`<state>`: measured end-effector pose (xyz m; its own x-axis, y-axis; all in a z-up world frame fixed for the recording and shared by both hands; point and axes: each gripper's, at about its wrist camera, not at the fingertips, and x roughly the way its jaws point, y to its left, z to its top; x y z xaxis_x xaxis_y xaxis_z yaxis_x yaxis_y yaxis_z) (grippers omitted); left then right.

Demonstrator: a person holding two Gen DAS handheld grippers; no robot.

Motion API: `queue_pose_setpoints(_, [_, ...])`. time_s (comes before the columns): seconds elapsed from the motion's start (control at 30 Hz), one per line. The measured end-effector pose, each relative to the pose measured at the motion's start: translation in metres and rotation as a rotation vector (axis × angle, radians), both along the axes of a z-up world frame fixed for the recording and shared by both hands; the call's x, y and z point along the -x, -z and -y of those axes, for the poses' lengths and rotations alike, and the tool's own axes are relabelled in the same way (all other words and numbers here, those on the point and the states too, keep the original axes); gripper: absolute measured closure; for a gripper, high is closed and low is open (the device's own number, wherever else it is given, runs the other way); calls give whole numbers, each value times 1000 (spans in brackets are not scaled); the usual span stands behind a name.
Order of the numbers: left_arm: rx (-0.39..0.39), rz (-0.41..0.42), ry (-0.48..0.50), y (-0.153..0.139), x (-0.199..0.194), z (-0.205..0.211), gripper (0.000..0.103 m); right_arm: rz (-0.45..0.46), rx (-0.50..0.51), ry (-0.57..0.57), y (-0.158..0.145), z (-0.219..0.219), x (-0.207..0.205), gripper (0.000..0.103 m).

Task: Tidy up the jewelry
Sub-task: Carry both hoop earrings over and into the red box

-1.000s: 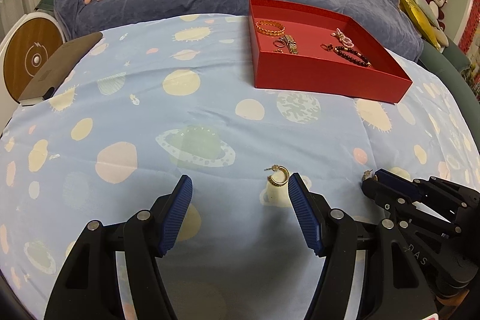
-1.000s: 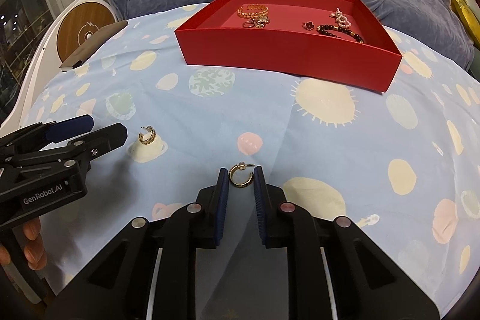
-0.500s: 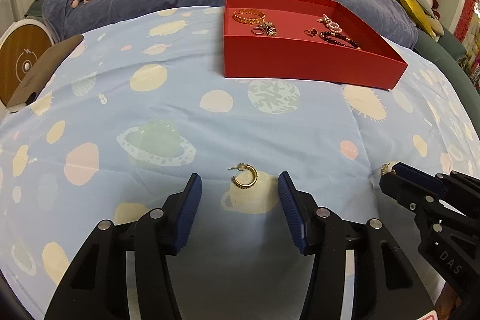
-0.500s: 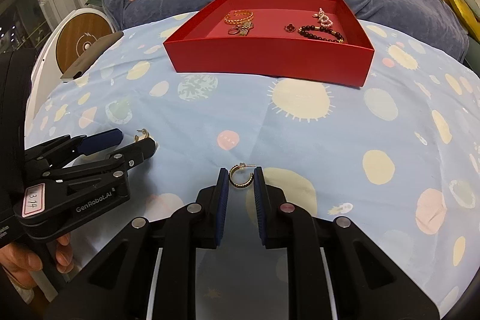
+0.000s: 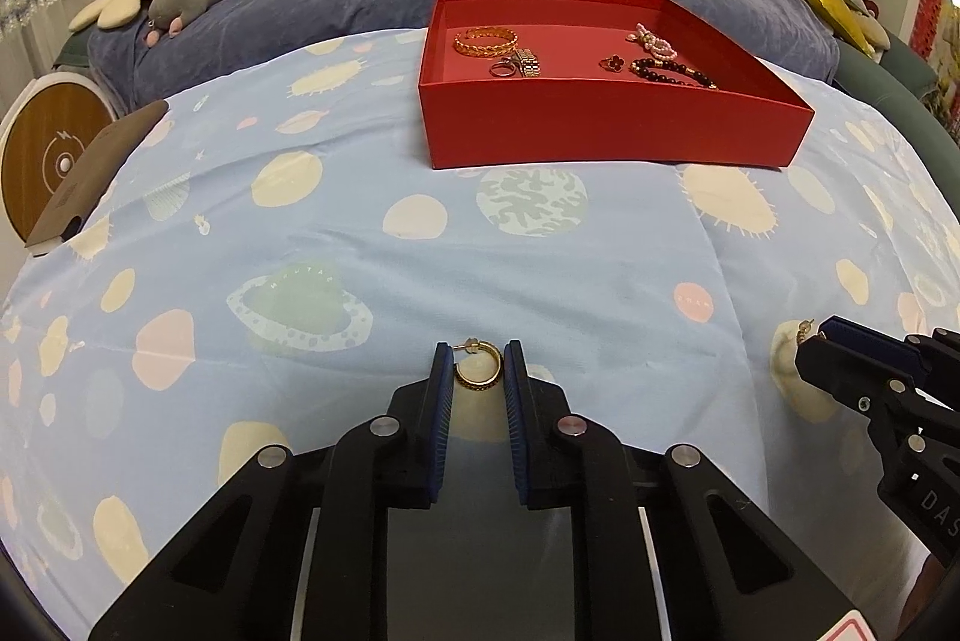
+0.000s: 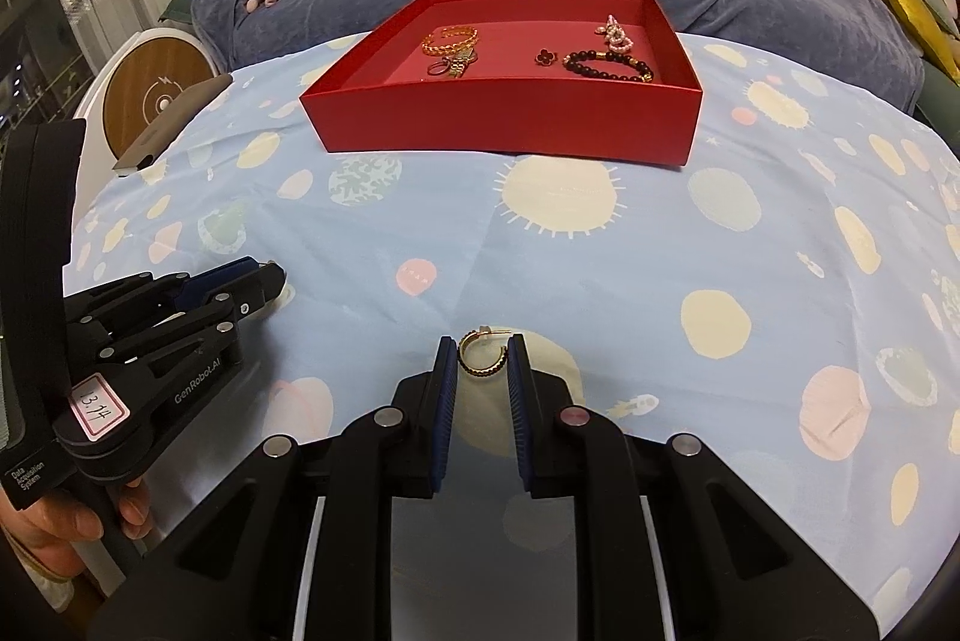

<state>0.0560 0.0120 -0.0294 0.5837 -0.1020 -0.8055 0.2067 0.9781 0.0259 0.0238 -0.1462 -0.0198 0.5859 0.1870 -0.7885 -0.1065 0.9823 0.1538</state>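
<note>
Black "GenRobot.AI" left claw (image 6: pixel 264 281), tag "1314", & right claw (image 6: pixel 478 362), each clenched on gold hoop.

On my right wrist view, the left tool (image 6: pixel 273 281) carries the most writing: "GenRobot.AI" in white letters along its black body, a pink-edged sticker (image 6: pixel 99 408) handwritten "1314", and small white print reading "Data Acquisition System" at its back end. On my left wrist view, the right tool (image 5: pixel 816 341) shows only "DAS" in grey on its black side. The planet print (image 5: pixel 300 308) on the bedsheet has tiny lettering I cannot make out.
</note>
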Motion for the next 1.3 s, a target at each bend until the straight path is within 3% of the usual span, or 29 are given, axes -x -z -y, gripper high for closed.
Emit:
queue_pose_setpoints(0.43, [65, -36, 9, -5, 1, -2, 89, 16, -9, 1, -7, 1, -1, 87])
queue_pose_setpoints(1.13, [152, 31, 27, -55, -6, 30, 89, 115, -60, 41, -56, 10, -6, 87])
queue_pose_setpoints(1.3, [131, 82, 37, -71, -19, 42, 89, 152, -58, 69, -75, 25, -20, 87])
